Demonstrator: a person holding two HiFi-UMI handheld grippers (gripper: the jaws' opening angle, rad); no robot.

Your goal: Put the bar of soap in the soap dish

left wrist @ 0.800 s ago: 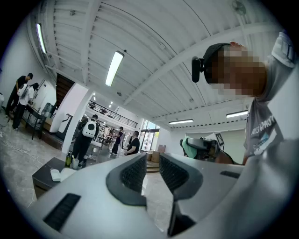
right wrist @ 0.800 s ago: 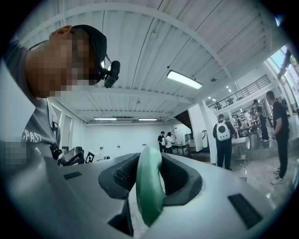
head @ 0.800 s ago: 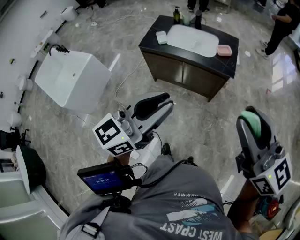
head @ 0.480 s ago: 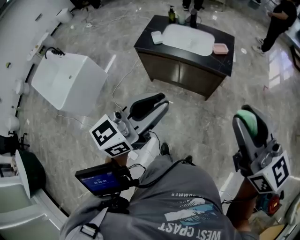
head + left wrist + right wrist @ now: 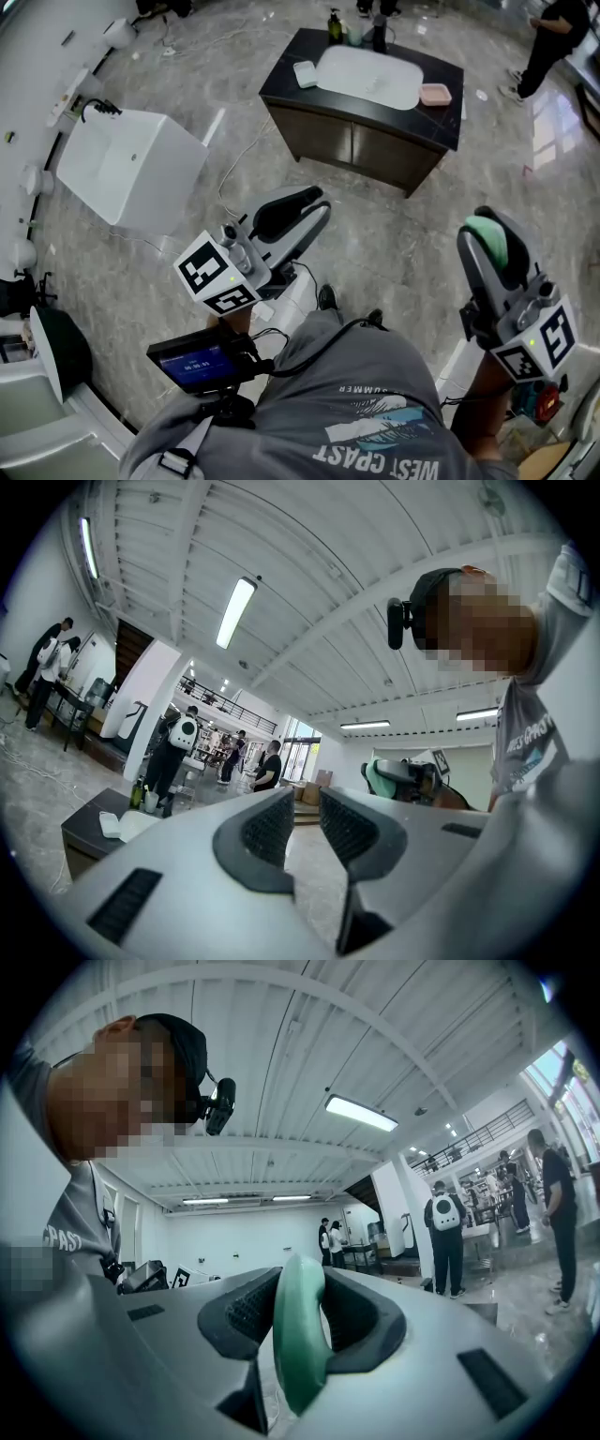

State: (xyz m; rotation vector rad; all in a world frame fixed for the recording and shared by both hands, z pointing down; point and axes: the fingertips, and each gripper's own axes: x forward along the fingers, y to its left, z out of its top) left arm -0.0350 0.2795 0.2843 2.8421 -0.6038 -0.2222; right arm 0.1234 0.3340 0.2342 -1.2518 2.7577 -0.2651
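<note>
Two grippers, head view: left gripper (image 5: 322,201) and right gripper (image 5: 492,225) held over marble floor (image 5: 403,234), well apart from vanity (image 5: 284,81) bearing pink dish (image 5: 434,94).
Left gripper view: jaws a little apart, nothing between.
Right gripper view: jaws clamped on green soap (image 5: 300,1335), seen edge-on.

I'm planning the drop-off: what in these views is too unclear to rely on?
- Head view: the white item and pink item on the counter are too small to tell which is the soap dish.
- Right gripper view: the right gripper hides the lower end of the bar of soap.
- Left gripper view: the left gripper covers part of the counter.
</note>
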